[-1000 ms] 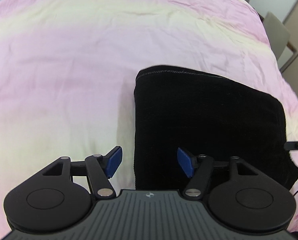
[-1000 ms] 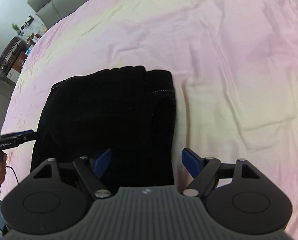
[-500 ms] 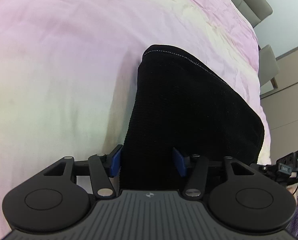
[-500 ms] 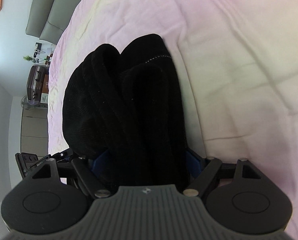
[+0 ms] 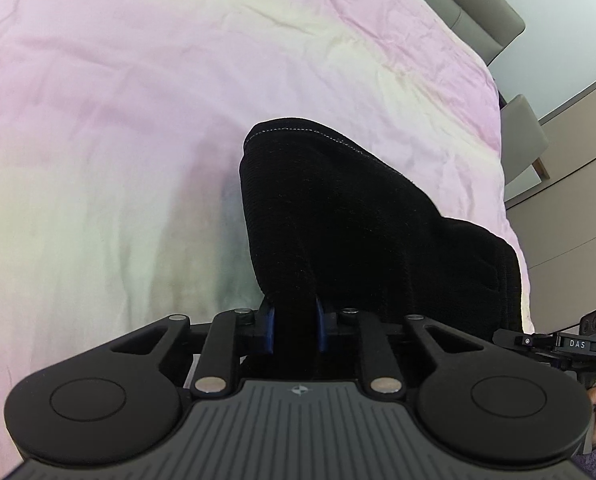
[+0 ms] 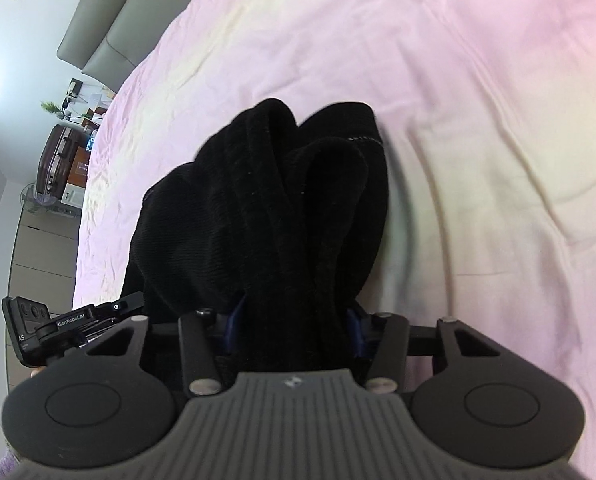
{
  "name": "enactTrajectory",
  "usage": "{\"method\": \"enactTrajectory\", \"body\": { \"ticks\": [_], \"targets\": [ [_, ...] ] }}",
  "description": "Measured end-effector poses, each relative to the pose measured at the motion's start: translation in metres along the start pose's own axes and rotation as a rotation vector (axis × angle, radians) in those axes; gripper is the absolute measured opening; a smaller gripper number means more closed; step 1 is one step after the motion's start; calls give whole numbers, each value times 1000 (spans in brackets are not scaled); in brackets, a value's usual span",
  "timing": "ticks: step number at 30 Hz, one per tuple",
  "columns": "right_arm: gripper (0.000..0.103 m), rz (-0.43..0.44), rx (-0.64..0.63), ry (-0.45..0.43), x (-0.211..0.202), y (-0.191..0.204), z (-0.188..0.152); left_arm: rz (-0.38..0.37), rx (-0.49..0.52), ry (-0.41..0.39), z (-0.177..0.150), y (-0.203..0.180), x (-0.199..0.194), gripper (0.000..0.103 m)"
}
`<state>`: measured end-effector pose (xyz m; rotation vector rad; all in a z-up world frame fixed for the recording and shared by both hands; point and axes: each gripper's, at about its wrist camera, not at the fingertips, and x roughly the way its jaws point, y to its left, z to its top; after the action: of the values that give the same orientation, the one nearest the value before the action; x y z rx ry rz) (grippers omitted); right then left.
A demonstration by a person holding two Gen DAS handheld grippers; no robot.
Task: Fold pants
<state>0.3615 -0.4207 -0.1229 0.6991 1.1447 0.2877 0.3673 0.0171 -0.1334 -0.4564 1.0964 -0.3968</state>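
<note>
Black folded pants lie on a pink and cream bedsheet. My left gripper has its jaws closing on the near left edge of the pants, with the blue pads pressing a fold of cloth. In the right wrist view the pants are bunched into thick rolls. My right gripper is closing around the near end of this bundle, its blue pads tight against the cloth on both sides. The pads of both grippers are largely hidden by fabric.
The sheet spreads wide around the pants. A grey headboard stands at the far edge. A suitcase and shelves are off the bed's left side, and a chair stands beyond its right corner.
Both grippers pushed forward onto the near edge of the pants and their jaws narrowed on the cloth. The flat pants have bunched up and lifted at the near end.
</note>
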Motion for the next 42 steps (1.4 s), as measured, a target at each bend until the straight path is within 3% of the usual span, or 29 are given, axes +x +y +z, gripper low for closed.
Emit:
{"method": "enactTrajectory", "body": {
  "ticks": [5,12,19,23,31,42],
  "targets": [
    [43,-14,-64,-11,-22,52,-3,3,36,-33,-1,-14,-32,20],
    [43,30,-143,-11,-28,131,-19,36,70,-111,4,6,-114,20],
    [43,144,-210,7,16,224,-41,150,109,-186,15,48,-201,20],
    [43,195,-214,36,60,262,-54,218,106,-191,21,78,-225,20],
    [43,228,-195,109,158,295,-71,288,86,-167,31,149,-221,20],
    [44,141,-191,243,251,275,-78,347,79,-58,28,226,-166,20]
  ]
}}
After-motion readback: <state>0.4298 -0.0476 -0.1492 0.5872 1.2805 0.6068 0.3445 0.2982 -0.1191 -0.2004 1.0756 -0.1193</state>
